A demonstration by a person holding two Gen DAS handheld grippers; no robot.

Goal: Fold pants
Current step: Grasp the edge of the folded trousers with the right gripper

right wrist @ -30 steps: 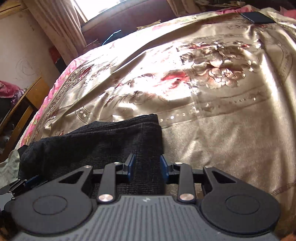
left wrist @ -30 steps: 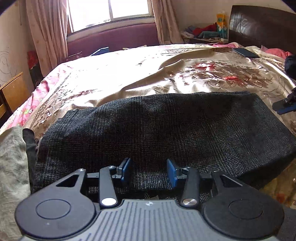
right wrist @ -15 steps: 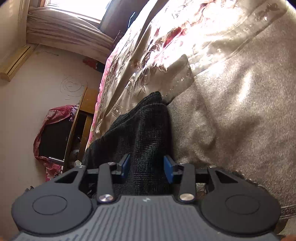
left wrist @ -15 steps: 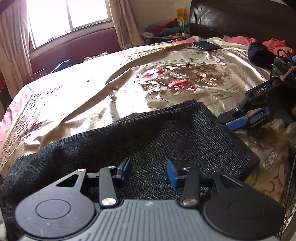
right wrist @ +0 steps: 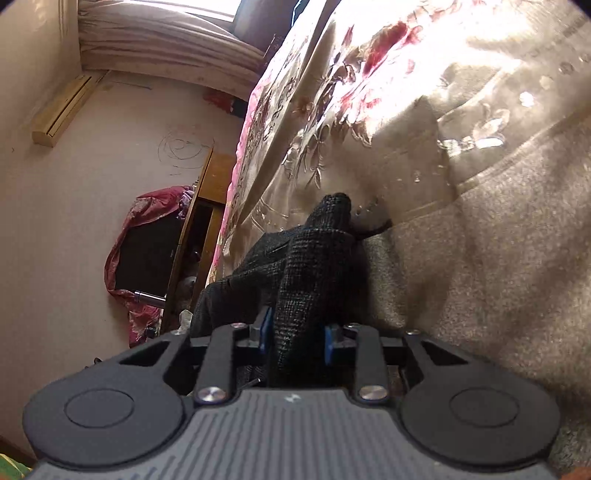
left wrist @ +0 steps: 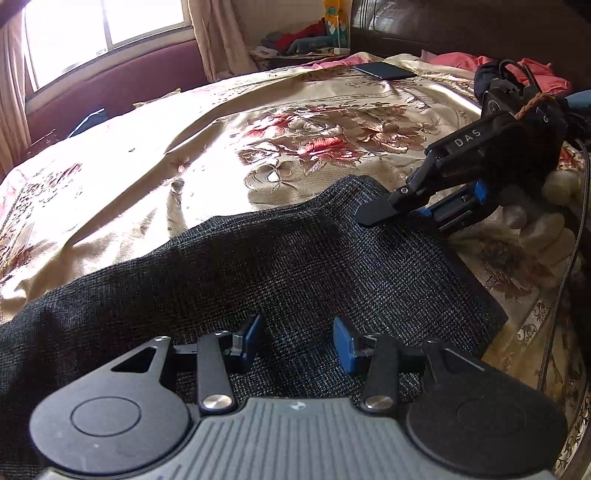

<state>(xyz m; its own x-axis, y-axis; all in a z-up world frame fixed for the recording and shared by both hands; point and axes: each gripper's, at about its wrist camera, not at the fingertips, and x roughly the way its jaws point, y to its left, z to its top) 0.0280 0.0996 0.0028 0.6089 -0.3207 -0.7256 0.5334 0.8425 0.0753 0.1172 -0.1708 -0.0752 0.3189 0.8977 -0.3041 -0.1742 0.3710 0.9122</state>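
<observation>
Dark checked pants (left wrist: 295, 266) lie folded in a long band across the near side of the bed. My left gripper (left wrist: 295, 336) hovers over their near right part, open, with its blue pads apart and only flat fabric below. My right gripper (left wrist: 399, 216) comes in from the right at the pants' far right corner, one finger above the cloth and one under it. In the right wrist view a bunched ridge of the pants (right wrist: 314, 266) fills the gap of the right gripper (right wrist: 295, 332). Its jaws are closing and the pads touch the cloth.
A gold floral bedspread (left wrist: 221, 147) covers the bed. A dark phone (left wrist: 384, 70) lies at the far side by the brown headboard (left wrist: 461, 26). A gloved hand (left wrist: 546, 229) and a cable (left wrist: 569, 258) are on the right. A wooden cabinet (right wrist: 207, 206) stands beside the bed.
The left wrist view has swung right along the pants to their right end. The right gripper dipped, rolled and moved onto the pants' corner, and its jaws have narrowed on the cloth.
</observation>
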